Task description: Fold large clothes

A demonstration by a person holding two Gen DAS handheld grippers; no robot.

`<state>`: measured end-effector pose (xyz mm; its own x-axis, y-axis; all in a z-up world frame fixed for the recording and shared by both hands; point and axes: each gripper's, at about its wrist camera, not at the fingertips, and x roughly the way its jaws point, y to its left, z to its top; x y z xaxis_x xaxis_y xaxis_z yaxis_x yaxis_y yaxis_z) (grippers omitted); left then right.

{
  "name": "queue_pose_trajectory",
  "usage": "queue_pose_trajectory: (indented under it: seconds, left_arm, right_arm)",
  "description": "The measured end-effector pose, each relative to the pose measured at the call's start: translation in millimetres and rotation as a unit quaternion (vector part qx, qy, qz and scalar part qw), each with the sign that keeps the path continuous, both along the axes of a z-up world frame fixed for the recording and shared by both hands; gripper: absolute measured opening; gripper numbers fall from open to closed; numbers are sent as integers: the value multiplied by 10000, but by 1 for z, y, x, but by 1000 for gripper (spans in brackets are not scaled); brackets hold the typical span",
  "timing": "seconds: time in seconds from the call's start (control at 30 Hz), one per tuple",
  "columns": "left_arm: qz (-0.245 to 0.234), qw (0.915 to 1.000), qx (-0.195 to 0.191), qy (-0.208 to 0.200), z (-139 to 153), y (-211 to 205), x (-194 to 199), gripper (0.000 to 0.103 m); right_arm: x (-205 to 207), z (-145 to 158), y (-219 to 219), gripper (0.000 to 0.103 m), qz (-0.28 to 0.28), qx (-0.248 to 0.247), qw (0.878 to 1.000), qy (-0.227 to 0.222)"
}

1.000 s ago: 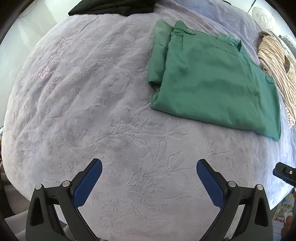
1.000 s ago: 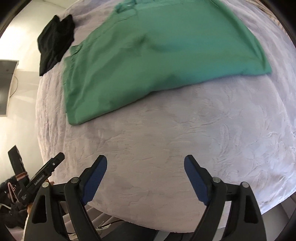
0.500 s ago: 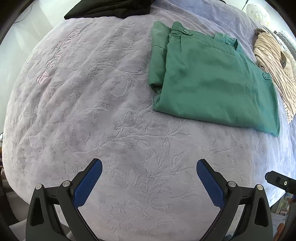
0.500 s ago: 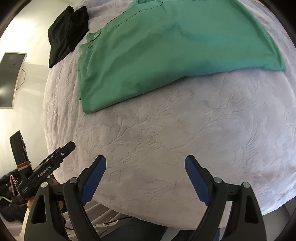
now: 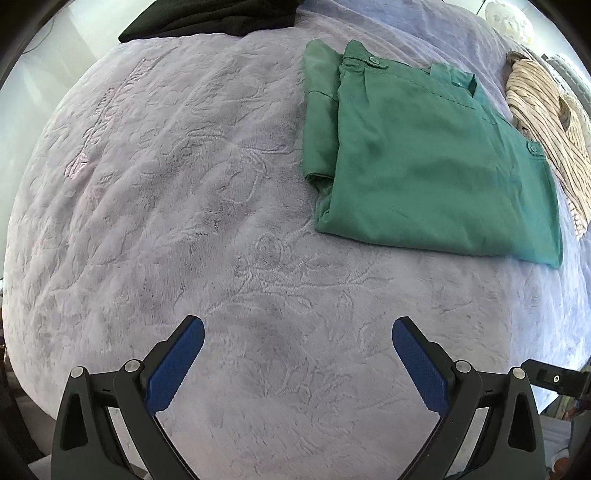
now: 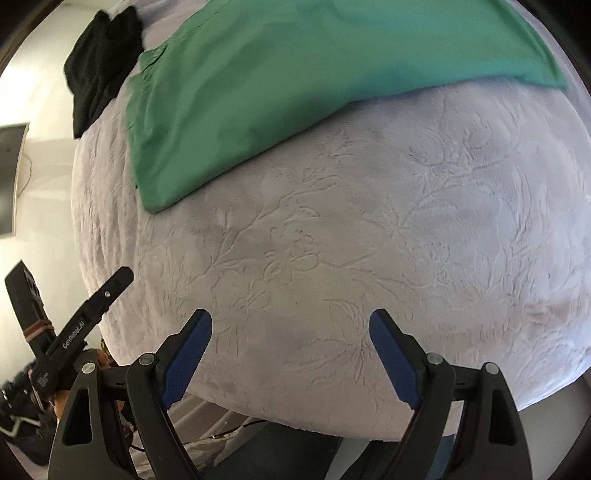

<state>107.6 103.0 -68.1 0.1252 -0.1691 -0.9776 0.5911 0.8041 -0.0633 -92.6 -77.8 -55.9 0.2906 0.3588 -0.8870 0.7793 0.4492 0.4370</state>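
Left wrist view. The left tool (image 5: 297,334) is held with jaws spread wide, nothing between the blue pads, above the bare lavender bed (image 5: 155,206). The green garment (image 5: 436,162) lies folded flat on the bed, ahead and to the right, well apart from the tool. A black garment (image 5: 210,16) sits at the far edge; a striped garment (image 5: 546,122) lies just beside the green one on its right. Against the picture a second ago, the green garment is seen slightly nearer and more central; the jaw spread is unchanged. A small advance toward the cloth is indicated.

Right wrist view. The right tool (image 6: 290,330) is likewise spread and empty, over the bed's near edge. The green garment (image 6: 295,74) fills the upper frame, its near left corner pointing toward the tool. The left tool (image 6: 88,314) is seen from the side at lower left. Compared with a second ago, the garment is larger and closer, so an approach is under way.

Judgement: no grasp taken yet; a further fold of the green garment appears to be next, with both tools closing on its near edge.
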Motion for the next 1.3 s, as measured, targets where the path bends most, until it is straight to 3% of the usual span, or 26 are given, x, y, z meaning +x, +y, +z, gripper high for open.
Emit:
queue_pose_trajectory:
  seconds: [0.3,0.57,0.87,1.03,1.1,1.17,1.23,1.3]
  left_arm:
    - [-33,10000,21,-13,-17,5,18,102]
    - [36,9987,-508,-47,-19,0,56,102]
    - [70,9910,-1305,292,-38,-22,95,102]
    - [160,9820,-1745,701,-45,-27,112,102]
    - [305,9781,-1883,833,-47,-30,124,102]
    - [364,9729,-2055,993,-47,-34,135,102]
    - [339,9674,-2214,1183,-48,-39,144,102]
    - [268,9605,-2336,1488,-53,-53,152,102]
  right_arm:
    - [10,-21,-4,89,-261,202,9993,-163]
    - [47,-39,-9,89,-510,689,9899,-1131]
    - [101,-89,-22,90,-1261,1277,9613,-2091]
    - [110,-90,-27,90,-1769,1318,9386,-2654]
    - [112,-93,-29,74,-2013,1546,9271,-2759]
    - [111,-98,-32,7,-2147,1834,9177,-2794]
    - [109,-95,-36,7,-2195,1906,9112,-2918]
    - [111,-79,-40,7,-1976,1758,9139,-3081]
